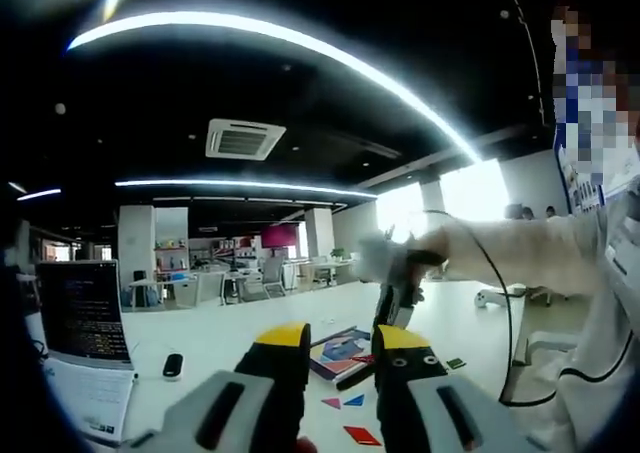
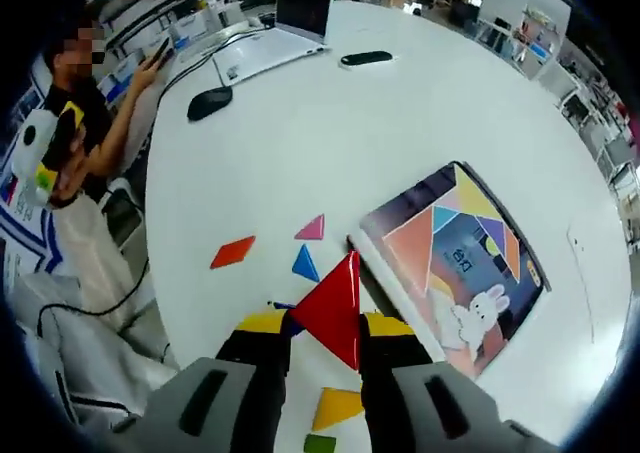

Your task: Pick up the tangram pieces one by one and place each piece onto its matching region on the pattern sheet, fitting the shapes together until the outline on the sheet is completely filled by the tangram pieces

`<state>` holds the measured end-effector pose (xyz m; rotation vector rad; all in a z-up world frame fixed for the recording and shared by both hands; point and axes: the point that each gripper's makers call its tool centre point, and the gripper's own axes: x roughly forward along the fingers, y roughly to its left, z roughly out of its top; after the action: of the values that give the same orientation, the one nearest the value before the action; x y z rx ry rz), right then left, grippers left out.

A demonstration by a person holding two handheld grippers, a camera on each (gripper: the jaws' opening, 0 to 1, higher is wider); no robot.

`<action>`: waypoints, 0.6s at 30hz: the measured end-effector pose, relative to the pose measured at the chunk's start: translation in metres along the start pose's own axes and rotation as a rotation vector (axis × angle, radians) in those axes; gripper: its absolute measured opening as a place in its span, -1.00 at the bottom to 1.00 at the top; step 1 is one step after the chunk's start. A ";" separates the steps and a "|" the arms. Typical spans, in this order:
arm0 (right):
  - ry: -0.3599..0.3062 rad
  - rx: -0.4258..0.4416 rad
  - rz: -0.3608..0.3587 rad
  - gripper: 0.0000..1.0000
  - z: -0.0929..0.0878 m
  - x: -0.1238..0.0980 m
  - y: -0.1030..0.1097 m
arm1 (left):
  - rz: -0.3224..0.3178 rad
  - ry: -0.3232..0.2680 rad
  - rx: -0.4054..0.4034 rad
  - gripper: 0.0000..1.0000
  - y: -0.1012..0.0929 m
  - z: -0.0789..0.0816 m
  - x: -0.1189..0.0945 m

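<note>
Right hand-held gripper (image 2: 322, 335) clenches a red triangle (image 2: 334, 309) above the table (image 2: 400, 133), just beside the pattern sheet (image 2: 455, 263). Its outline looks unfilled; the pink triangle (image 2: 311, 228), blue triangle (image 2: 305, 264), orange piece (image 2: 232, 251) and yellow piece (image 2: 336, 407) lie loose nearby. Left hand-held gripper (image 1: 340, 348) hangs released. Bare table surrounds the sheet.

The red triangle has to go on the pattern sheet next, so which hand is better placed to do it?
The right. Its gripper already holds the red triangle in its jaws, just beside the pattern sheet. The left gripper is raised above the table, its jaws empty.
</note>
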<state>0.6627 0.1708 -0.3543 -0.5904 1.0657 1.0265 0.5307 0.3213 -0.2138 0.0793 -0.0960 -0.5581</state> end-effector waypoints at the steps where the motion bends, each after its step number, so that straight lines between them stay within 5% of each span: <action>1: 0.003 0.024 -0.011 -0.44 0.002 0.000 -0.004 | -0.003 0.003 -0.002 -0.45 -0.001 -0.001 0.000; 7: 0.033 0.097 -0.039 -0.44 0.010 0.002 -0.022 | -0.059 0.058 -0.021 -0.45 -0.011 -0.020 0.001; 11: 0.041 0.144 -0.047 -0.44 0.017 0.006 -0.031 | -0.110 0.191 -0.026 -0.45 -0.009 -0.051 0.013; 14: 0.037 0.185 -0.041 -0.44 0.024 0.009 -0.035 | -0.189 0.214 -0.081 -0.45 -0.015 -0.062 0.023; 18: 0.054 0.231 -0.055 -0.44 0.026 0.014 -0.044 | -0.194 0.256 -0.077 -0.44 -0.014 -0.073 0.025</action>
<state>0.7151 0.1783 -0.3592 -0.4589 1.1899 0.8290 0.5527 0.3000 -0.2862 0.0854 0.1846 -0.7402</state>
